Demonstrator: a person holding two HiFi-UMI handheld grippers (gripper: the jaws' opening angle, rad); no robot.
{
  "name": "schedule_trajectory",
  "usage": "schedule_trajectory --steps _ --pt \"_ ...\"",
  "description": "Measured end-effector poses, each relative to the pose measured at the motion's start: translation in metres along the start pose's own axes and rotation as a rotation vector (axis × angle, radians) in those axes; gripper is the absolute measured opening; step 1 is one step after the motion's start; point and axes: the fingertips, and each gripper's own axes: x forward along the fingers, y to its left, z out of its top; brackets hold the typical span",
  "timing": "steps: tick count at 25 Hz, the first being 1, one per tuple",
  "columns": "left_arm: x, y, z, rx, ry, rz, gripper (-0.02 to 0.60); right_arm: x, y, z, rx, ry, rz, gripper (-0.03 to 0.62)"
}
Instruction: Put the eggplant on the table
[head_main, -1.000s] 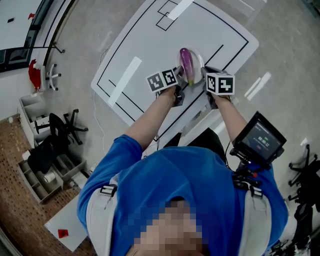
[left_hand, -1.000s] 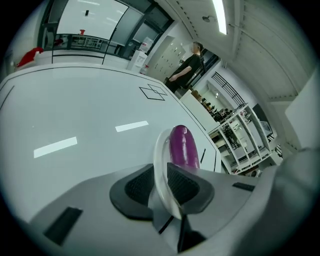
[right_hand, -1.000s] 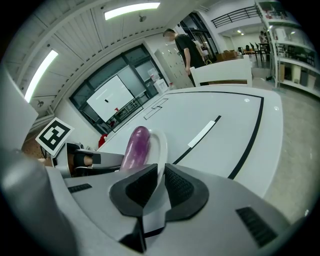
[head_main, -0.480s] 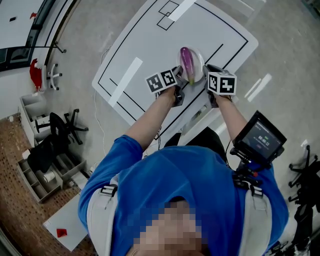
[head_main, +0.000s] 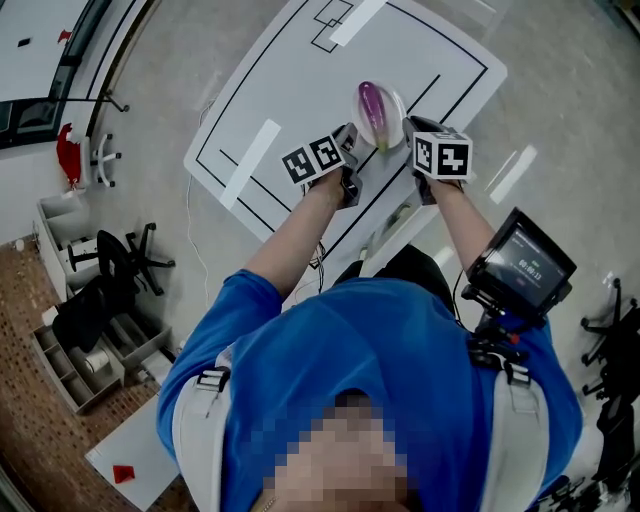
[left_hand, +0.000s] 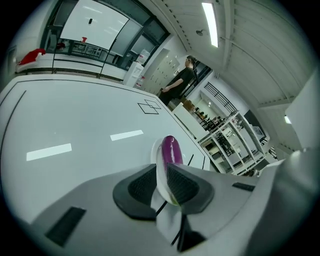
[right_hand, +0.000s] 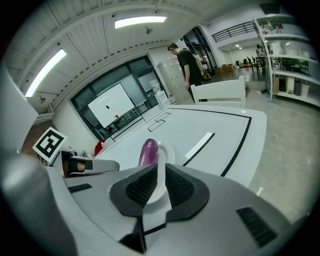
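One white plate holds a single purple eggplant over the white surface. Two tongs pinch the plate's rim, the left tongs on one side and the right tongs opposite.

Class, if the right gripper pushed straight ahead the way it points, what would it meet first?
The right gripper clamps the rim of the white plate; pushed on, it would probably meet the eggplant lying on it.
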Motion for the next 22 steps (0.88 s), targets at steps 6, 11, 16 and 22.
schedule_trajectory --steps 6,11,16,22 --pt "0.003 -0.011 0.005 0.017 -0.026 -0.061 0.069 -0.004 -0.009 0.007 0.003 -0.047 -0.014 0.041" --pt "-0.028 -0.024 0.01 0.039 -0.063 -0.119 0.009 -0.03 0.012 0.007 0.004 -0.094 -0.02 0.041" --pt "-0.085 -0.036 -0.006 0.058 -0.089 -0.203 0.008 -0.077 0.047 -0.011 0.004 -0.152 -0.049 0.003" --pt "-0.14 -0.055 -0.023 0.08 -0.116 -0.301 0.008 -0.131 0.084 -0.029 0.014 -0.222 -0.057 0.003"
